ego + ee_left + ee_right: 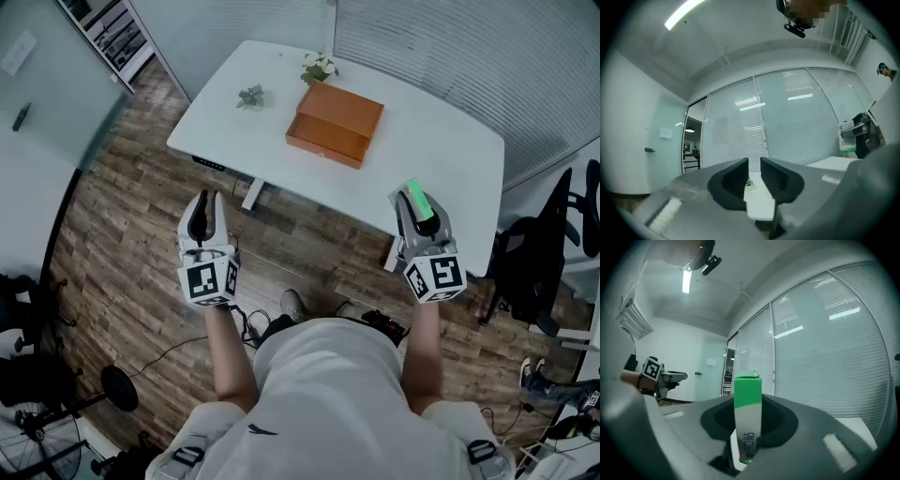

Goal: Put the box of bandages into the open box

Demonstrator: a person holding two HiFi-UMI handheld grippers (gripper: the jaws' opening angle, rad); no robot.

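Observation:
My right gripper [416, 208] is held in the air in front of the white table's [441, 150] near edge. It is shut on a slim green and white box of bandages [419, 199], which stands upright between the pads [747, 399]. A flat orange-brown box [336, 123] lies on the middle of the table, well beyond both grippers; I cannot tell whether its lid is up. My left gripper [206, 214] hovers over the wooden floor, short of the table. Its jaws [754, 176] stand a narrow slit apart with nothing between them.
Two small potted plants [251, 97] [318, 67] stand on the table's far left, near the brown box. A dark office chair [534, 262] is at the right, and a shelf unit [112, 33] at the back left. Cables [178, 349] lie on the floor.

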